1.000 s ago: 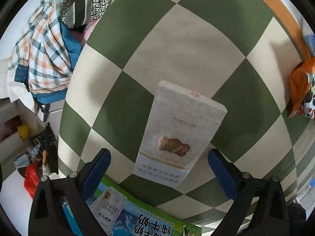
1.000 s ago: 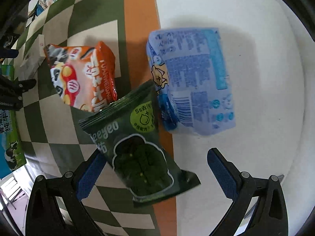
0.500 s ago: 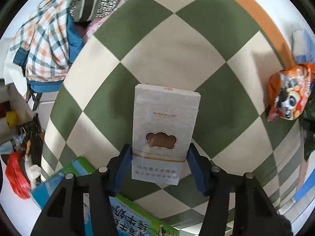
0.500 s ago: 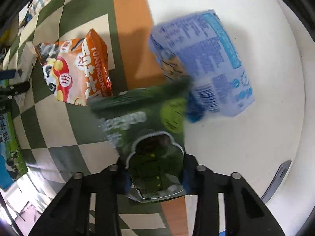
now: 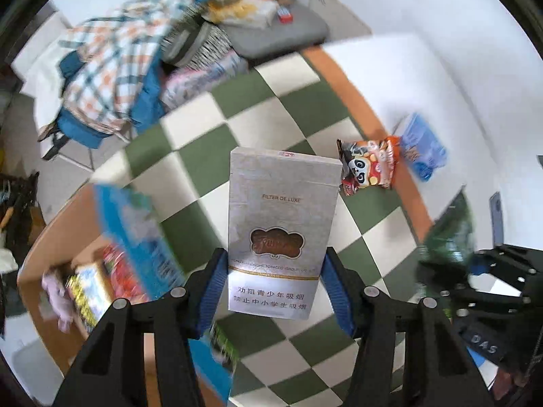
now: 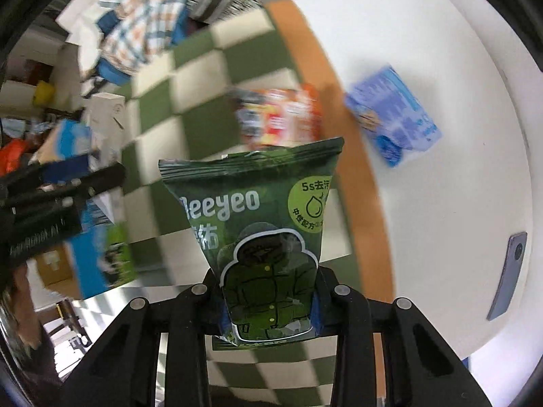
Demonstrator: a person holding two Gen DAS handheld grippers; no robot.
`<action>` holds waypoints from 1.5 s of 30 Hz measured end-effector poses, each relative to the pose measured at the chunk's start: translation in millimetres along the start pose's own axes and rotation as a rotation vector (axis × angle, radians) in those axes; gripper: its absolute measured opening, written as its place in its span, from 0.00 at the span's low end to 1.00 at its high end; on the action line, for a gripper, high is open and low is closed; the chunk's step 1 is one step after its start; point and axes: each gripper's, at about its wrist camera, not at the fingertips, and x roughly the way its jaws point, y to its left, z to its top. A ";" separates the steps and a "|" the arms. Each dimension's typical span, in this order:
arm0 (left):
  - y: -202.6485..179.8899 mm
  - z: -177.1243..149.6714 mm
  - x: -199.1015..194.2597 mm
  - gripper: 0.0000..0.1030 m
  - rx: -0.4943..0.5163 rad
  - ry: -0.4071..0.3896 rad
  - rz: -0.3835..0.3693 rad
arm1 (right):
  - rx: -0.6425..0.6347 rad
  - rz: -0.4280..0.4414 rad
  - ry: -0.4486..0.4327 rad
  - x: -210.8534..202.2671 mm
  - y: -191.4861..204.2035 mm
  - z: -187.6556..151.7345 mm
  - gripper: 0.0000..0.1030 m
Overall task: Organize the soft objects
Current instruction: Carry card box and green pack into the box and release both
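My left gripper (image 5: 276, 291) is shut on a pale grey cigarette pack (image 5: 281, 224), held upright well above the green-and-cream checked mat (image 5: 258, 98). My right gripper (image 6: 269, 300) is shut on a dark green wipes pouch (image 6: 263, 224), also lifted off the mat. In the left wrist view the right gripper (image 5: 475, 271) and its green pouch (image 5: 448, 234) show blurred at the right edge. An orange panda snack bag (image 5: 368, 166) and a light blue soft pack (image 5: 422, 149) lie on the mat's orange border and white table.
A cardboard box (image 5: 51, 247) with packets inside stands at the lower left, a blue-and-green milk carton (image 5: 135, 224) beside it. Checked clothes (image 5: 112, 61) are heaped beyond the mat. A phone (image 6: 509, 274) lies on the white table (image 6: 424, 68) at right.
Both grippers went from open to shut, the left on the cigarette pack, the right on the green pouch. Both then rose, lifting their objects off the mat.
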 end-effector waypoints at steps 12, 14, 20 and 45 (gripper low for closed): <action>174.2 -120.7 -87.6 0.52 -0.331 -0.085 0.042 | -0.209 0.166 -0.054 -33.5 203.4 -32.8 0.35; 206.5 -140.8 -86.1 0.52 -0.396 -0.064 0.061 | -0.254 0.181 -0.037 -25.6 239.0 -40.7 0.35; 285.4 -188.6 -55.7 0.52 -0.547 0.040 0.062 | -0.336 0.211 0.043 17.0 338.4 -51.6 0.35; 339.3 -222.5 -8.2 0.52 -0.655 0.207 -0.047 | -0.298 0.194 0.154 112.5 422.6 -41.3 0.65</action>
